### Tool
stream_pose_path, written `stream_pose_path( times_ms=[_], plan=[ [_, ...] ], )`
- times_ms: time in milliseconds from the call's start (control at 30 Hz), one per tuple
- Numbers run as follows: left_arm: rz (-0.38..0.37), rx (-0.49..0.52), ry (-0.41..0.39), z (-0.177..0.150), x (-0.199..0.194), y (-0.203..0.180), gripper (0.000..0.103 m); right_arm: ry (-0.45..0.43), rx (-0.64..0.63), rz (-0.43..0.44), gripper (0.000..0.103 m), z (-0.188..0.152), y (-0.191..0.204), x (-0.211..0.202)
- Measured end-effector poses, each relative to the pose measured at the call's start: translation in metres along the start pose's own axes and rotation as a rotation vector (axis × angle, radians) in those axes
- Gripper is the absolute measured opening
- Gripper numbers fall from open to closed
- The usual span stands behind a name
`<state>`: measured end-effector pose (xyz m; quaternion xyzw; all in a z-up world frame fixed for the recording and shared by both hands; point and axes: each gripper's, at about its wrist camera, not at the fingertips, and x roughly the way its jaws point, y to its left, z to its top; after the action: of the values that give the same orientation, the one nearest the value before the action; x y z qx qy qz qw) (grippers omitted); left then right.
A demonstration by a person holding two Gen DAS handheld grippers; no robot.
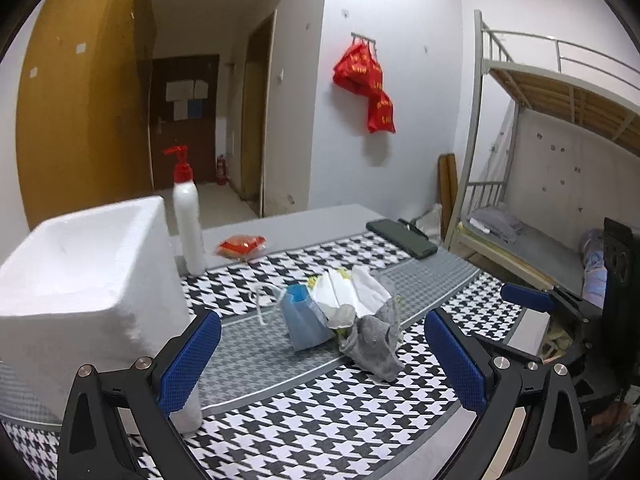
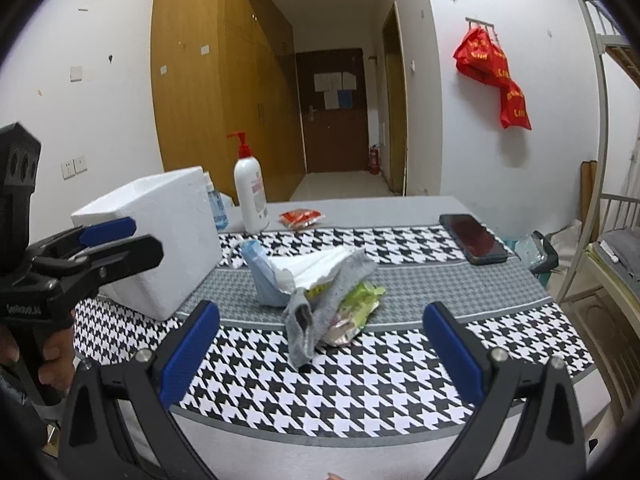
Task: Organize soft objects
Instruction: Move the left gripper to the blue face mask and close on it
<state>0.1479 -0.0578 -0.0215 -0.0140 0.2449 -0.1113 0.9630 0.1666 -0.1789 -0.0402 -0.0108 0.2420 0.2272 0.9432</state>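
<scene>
left gripper (image 1: 322, 354) fingers apart, empty; right gripper (image 2: 320, 350) likewise | green packet (image 2: 354, 308) only right view

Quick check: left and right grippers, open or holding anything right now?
Left gripper: open, holding nothing.
Right gripper: open, holding nothing.

Hidden and cut-off parts

Ahead of the claws, the grey sock (image 2: 308, 312) covers much of the green packet (image 2: 356, 308); the foam box (image 1: 80, 280) runs past the left edge.
</scene>
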Motion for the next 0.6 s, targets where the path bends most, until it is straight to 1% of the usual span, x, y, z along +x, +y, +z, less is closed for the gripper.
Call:
stream_pose_path(
  times_ms=[100, 267, 367, 467, 600],
  plan=[
    [-0.009, -0.012, 0.029, 0.005, 0.015, -0.004, 0.102, 0.01, 0.006, 0.006, 0.103, -0.001, -0.005, 0.004],
    [-0.002, 0.015, 0.027, 0.013, 0.028, -0.006, 0.102, 0.024, 0.019, 0.008, 0.103, 0.0, -0.015, 0.009],
    [-0.017, -0.005, 0.042, 0.016, 0.04, -0.002, 0.102, 0.033, 0.019, 0.001, 0.103, -0.002, -0.019, 0.013],
    [-0.013, -0.024, 0.05, 0.017, 0.05, 0.0, 0.102, 0.043, 0.02, -0.004, 0.103, -0.003, -0.023, 0.019],
    [-0.025, -0.075, 0.068, 0.014, 0.064, 0.008, 0.102, 0.064, 0.003, 0.0, 0.103, 0.0, -0.024, 0.029]
  ],
)
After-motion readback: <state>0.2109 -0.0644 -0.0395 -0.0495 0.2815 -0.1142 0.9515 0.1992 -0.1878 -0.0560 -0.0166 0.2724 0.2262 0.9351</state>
